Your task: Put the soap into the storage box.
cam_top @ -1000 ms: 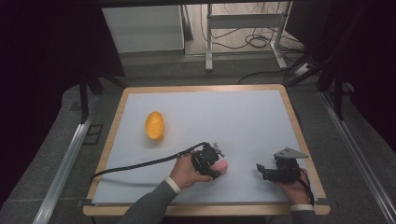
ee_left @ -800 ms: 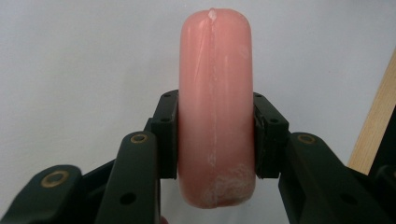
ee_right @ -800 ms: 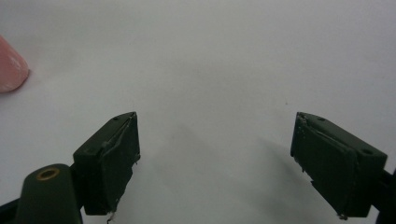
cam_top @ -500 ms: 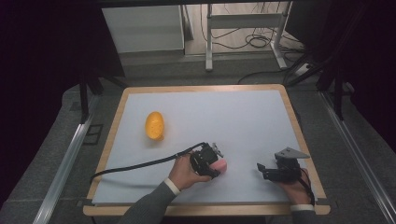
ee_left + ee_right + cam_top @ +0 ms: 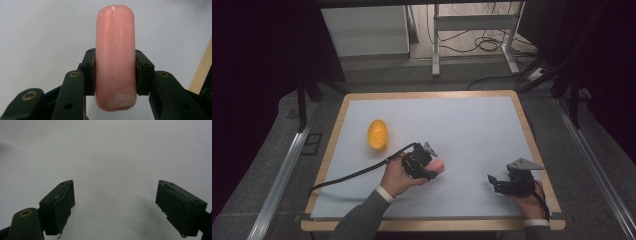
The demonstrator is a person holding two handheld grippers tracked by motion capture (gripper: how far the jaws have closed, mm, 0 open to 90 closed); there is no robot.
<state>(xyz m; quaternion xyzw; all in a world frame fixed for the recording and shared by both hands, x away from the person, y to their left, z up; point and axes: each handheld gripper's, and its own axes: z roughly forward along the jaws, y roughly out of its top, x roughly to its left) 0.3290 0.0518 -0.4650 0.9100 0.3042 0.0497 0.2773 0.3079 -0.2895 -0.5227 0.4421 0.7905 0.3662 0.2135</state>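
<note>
My left gripper (image 5: 113, 75) is pinching the pink sausage (image 5: 115, 55) across its middle, one pad on each flank, and the sausage stands up between the jaws with its rounded tip pointing away from me along the tool. In the high view the left gripper (image 5: 428, 167) sits over the near middle of the table (image 5: 477, 125), the sausage (image 5: 438, 166) poking out on its right side. I cannot tell from here whether the sausage is touching the sheet or just clear of it.

My right gripper (image 5: 115, 205) is spread wide with nothing between the pads, only bare white surface ahead of it. In the high view the right gripper (image 5: 494, 181) rests low near the right edge, its jaws aimed toward the left one, and the two tools are well apart.

I judge this to be the carrying step: the grasp is made and the sausage has not been set down yet. The yellow fruit (image 5: 377, 134) lies off to the far left of my left gripper, untouched.

The next move calls for keeping the pinch even, since the sausage looks smooth and rounded and could slide or roll out between the pads. If I mean to hand it over, the right tool must close the gap and take the free end before the left lets go.
</note>
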